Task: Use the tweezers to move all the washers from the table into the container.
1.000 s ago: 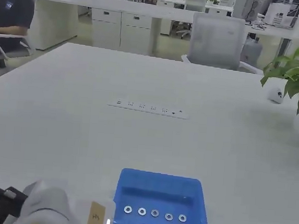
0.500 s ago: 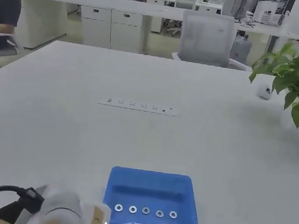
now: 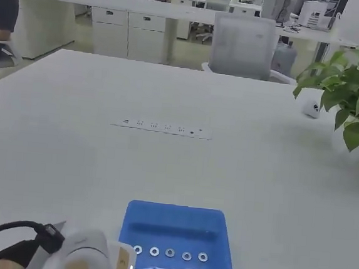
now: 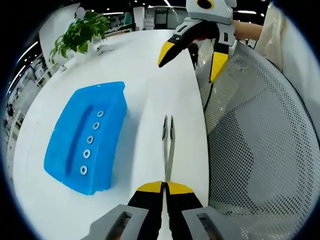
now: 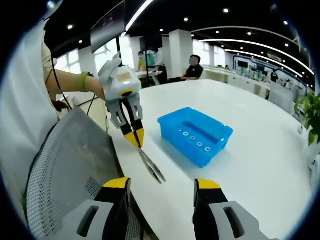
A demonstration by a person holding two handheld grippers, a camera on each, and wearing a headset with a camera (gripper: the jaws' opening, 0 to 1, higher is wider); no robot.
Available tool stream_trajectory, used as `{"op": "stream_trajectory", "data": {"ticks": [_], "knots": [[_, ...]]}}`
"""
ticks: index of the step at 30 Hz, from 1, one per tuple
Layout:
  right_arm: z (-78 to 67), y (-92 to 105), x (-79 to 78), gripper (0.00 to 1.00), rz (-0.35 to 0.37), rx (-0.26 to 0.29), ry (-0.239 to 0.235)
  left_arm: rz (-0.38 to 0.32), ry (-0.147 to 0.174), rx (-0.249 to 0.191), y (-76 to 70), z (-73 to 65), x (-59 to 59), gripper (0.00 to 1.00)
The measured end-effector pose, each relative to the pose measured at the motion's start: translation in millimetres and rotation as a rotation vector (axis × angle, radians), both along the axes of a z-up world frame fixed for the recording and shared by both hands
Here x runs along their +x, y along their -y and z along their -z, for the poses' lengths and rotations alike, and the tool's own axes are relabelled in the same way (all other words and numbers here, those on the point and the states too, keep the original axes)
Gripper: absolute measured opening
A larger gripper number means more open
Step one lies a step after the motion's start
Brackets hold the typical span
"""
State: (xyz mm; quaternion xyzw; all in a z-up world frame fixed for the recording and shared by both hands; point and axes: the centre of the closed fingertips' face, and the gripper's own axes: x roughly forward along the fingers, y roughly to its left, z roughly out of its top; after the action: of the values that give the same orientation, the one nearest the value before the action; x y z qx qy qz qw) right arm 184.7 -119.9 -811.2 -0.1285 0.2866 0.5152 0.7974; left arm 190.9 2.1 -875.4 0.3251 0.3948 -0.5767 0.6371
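Steel tweezers [image 4: 168, 142] jutted forward from the left gripper [image 4: 164, 188], whose yellow-tipped fingers [image 4: 150, 188] were pinched shut on their handle end. The tweezers ran along the near edge of the white desk [image 4: 145, 70]; I could not tell whether their points touched it. A grey mesh chair [image 4: 260, 150] sat just off that edge. Close beside the tweezers, further in on the desk, stood the blue container [image 4: 112, 135]. Five washers [image 4: 90, 139] lay in a neat row on its floor.

Facing the left gripper from a little way along the edge, the right gripper [image 5: 162, 184] hovered with its fingers [image 5: 118, 183] spread wide and nothing between them.

Past the container, from the head view, a flush socket strip [image 3: 161, 128] was set into the middle of the desk. A potted plant [image 3: 343, 92] stood towards the right side. A grey office chair [image 3: 242, 45] was drawn up at the far edge. Beyond it, at the far left, a person [image 3: 1, 5] sat at another desk.
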Motion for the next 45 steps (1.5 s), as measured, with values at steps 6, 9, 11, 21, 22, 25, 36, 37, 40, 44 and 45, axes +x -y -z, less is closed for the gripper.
{"op": "stream_trajectory", "data": {"ticks": [6,9,11,21,22,25,36,37,40,44,45], "knots": [[-3.9,4.4,1.0,0.5,0.017,0.002,0.01,-0.004,-0.006,-0.004,-0.1,2.5,-0.1,0.0],[-4.9,8.5,1.3,0.5,0.021,-0.012,0.019,-0.012,-0.012,-0.009,-0.3,2.9,0.0,0.0],[-7.4,11.9,2.0,0.5,0.033,-0.008,0.025,-0.023,-0.016,-0.016,-0.4,2.1,0.1,0.0],[-2.8,24.0,5.7,0.51,0.093,-0.004,0.025,-0.299,-0.01,-0.168,-20.5,-20.8,5.3,0.17],[-2.9,24.2,6.3,0.52,0.097,-0.003,0.025,-0.333,-0.003,-0.184,-22.8,-23.5,6.6,0.2],[-5.2,27.7,11.9,0.54,0.134,0.01,0.039,-0.482,0.033,-0.271,-30.8,-37.1,11.1,0.31],[-46.0,48.0,45.7,0.67,0.331,0.161,0.185,-0.779,0.298,-0.609,-51.9,-107.9,25.2,0.56],[-50.8,50.0,48.3,0.68,0.351,0.181,0.2,-0.782,0.324,-0.61,-52.2,-109.9,24.9,0.58],[-62.5,55.7,55.0,0.74,0.397,0.228,0.247,-0.832,0.39,-0.662,-53.6,-122.0,25.1,0.62],[-69.4,63.6,58.4,0.8,0.437,0.256,0.286,-0.907,0.49,-0.753,-63.3,-144.9,31.1,0.74],[-70.7,66.5,59.4,0.81,0.453,0.27,0.288,-0.939,0.525,-0.773,-69.7,-150.7,33.2,0.78]]}}
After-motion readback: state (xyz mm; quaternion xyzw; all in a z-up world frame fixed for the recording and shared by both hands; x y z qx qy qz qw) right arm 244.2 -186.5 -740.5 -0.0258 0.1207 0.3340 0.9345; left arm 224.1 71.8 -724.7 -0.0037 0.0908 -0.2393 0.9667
